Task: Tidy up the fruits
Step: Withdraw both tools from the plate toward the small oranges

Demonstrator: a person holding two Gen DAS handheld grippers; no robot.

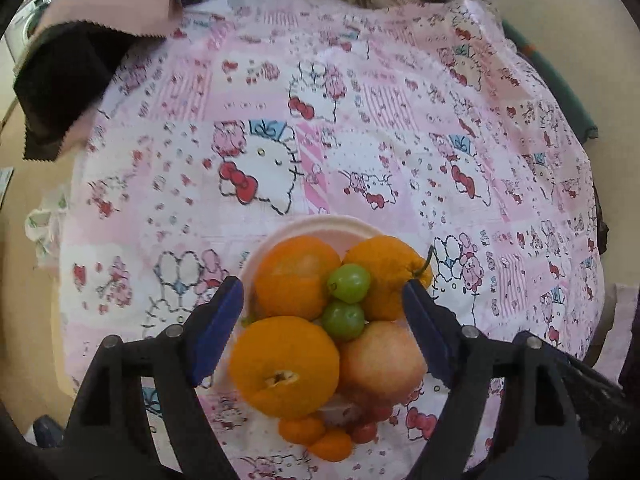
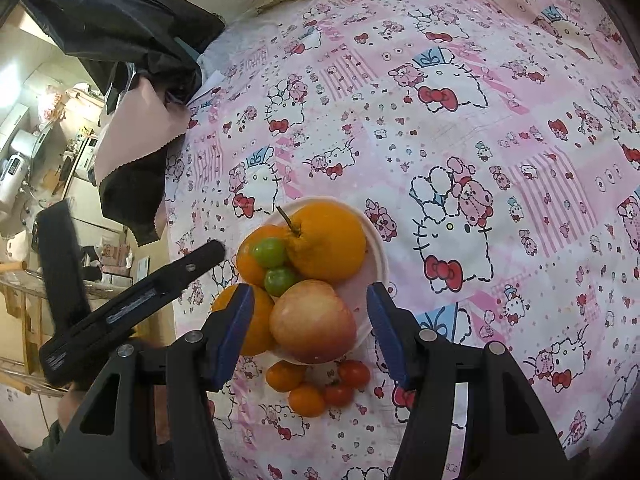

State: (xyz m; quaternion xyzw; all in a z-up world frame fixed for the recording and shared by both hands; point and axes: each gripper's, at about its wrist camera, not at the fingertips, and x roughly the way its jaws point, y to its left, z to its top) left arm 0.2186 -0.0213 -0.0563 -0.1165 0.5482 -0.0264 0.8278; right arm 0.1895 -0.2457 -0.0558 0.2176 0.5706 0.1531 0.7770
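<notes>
Left gripper [image 1: 322, 332]: jaws apart, empty, over plate [image 1: 320, 226] heaped with oranges, apple [image 1: 380, 360], green fruits. Right gripper [image 2: 310, 330]: apart, astride apple, not pressing. Loose small fruits [image 2: 316, 384] beside plate on cloth: I judge these next, needing a narrow, gentle pinch

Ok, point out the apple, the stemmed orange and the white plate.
apple [image 2: 313, 322], right wrist view, middle of its skin.
stemmed orange [image 2: 330, 242], right wrist view, its broad side.
white plate [image 2: 378, 258], right wrist view, bare right rim.
</notes>
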